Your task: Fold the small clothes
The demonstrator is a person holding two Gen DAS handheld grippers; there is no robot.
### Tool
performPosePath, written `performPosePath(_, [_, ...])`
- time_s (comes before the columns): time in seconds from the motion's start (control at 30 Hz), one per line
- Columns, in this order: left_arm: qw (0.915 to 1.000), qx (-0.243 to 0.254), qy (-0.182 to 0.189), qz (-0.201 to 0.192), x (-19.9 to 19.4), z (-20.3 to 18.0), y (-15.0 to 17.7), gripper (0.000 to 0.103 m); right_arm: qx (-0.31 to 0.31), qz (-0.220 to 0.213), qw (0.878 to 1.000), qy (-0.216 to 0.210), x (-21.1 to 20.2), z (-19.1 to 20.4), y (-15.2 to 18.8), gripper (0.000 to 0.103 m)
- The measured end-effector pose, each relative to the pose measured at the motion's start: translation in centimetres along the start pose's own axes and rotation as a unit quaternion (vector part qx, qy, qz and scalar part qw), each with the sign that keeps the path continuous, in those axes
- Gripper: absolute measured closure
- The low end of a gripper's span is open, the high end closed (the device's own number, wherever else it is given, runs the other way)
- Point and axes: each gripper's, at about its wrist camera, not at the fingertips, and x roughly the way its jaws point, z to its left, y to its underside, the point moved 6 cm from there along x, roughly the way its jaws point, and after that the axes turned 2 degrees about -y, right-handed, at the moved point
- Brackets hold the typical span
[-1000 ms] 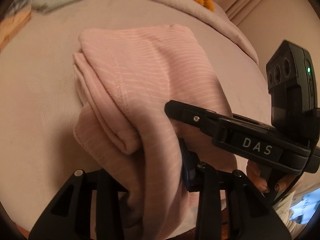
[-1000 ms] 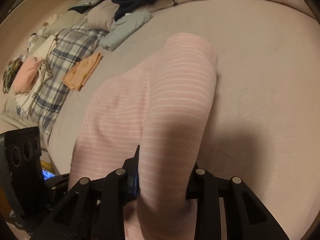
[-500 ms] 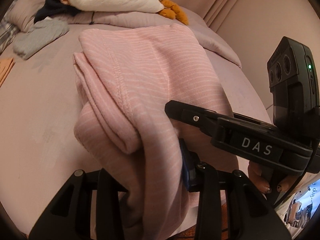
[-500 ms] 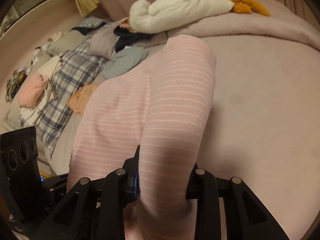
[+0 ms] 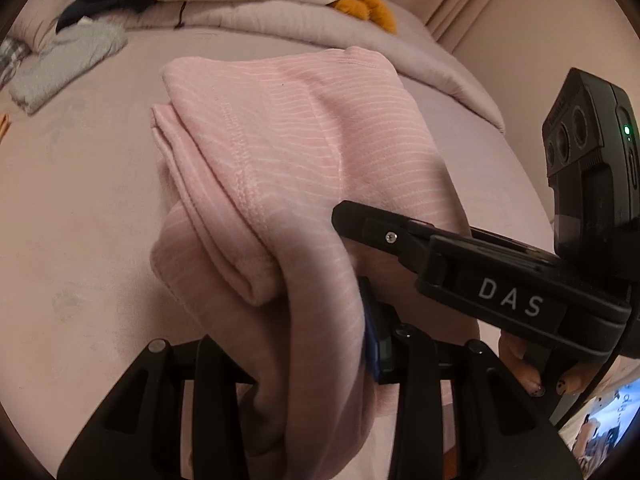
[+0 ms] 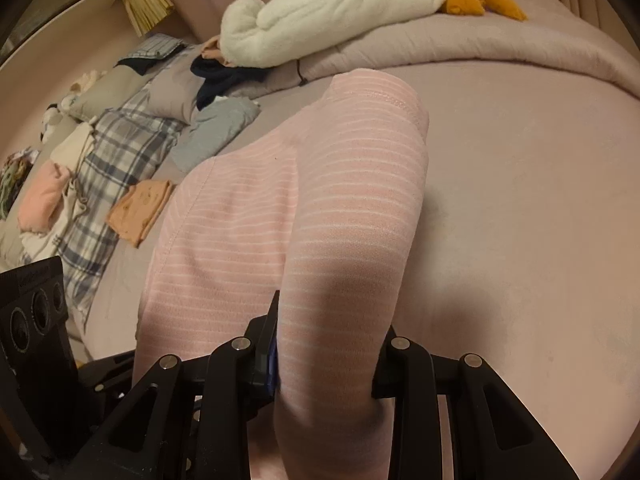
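Observation:
A pink garment with thin white stripes [image 5: 280,152], folded into several layers, hangs over the pinkish bed [image 5: 72,220]. My left gripper [image 5: 304,340] is shut on its near edge, the cloth bunched thick between the fingers. My right gripper [image 5: 356,220] comes in from the right and grips the same edge beside it. In the right wrist view the pink garment [image 6: 320,200] drapes away from the right gripper [image 6: 324,364], which is shut on a thick roll of it. The left gripper's camera housing [image 6: 32,320] shows at the lower left.
A white plush toy [image 6: 332,8] with orange feet lies on the folded quilt at the far end. A grey folded garment [image 6: 216,132], a dark garment [image 6: 224,76], an orange folded cloth [image 6: 140,208] and a plaid cloth [image 6: 108,160] with more clothes lie at the left. A hand's painted fingernails [image 5: 532,380] show under the right gripper.
Both grippers have carried the pink garment forward over the bed and slightly up; the plush toy and the far quilt have come into view. Both grips are unchanged.

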Motion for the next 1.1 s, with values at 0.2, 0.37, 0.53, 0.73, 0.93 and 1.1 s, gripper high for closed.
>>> performPosePath(0.2, [0.9989,-0.026,-0.015,0.035,2.7,2.2,1.0,0.066,0.014,0.035,0.999,-0.009,3.5,-0.9,0.8,0.069])
performPosePath(0.37, [0.9979,-0.033,-0.019,0.052,4.0,2.9,1.8,0.060,0.026,0.061,0.998,-0.003,5.1,-1.7,1.9,0.067])
performPosePath(0.53, [0.9978,-0.037,-0.021,0.052,2.8,3.1,1.3,0.045,0.048,0.064,0.996,0.035,4.3,-2.7,1.7,0.039])
performPosePath(0.73, [0.9991,-0.025,-0.029,-0.018,-3.1,2.1,0.8,0.020,0.015,0.011,0.998,0.055,-0.8,-1.9,1.0,0.023])
performPosePath(0.93, [0.9927,0.015,-0.045,-0.111,-10.3,-0.3,1.3,0.001,-0.020,-0.073,0.996,0.048,-8.5,0.4,1.4,0.006])
performPosePath(1.1, [0.9849,0.038,-0.051,-0.161,-14.7,-0.8,2.9,0.000,-0.036,-0.117,0.991,0.055,-12.7,1.0,2.9,0.003])
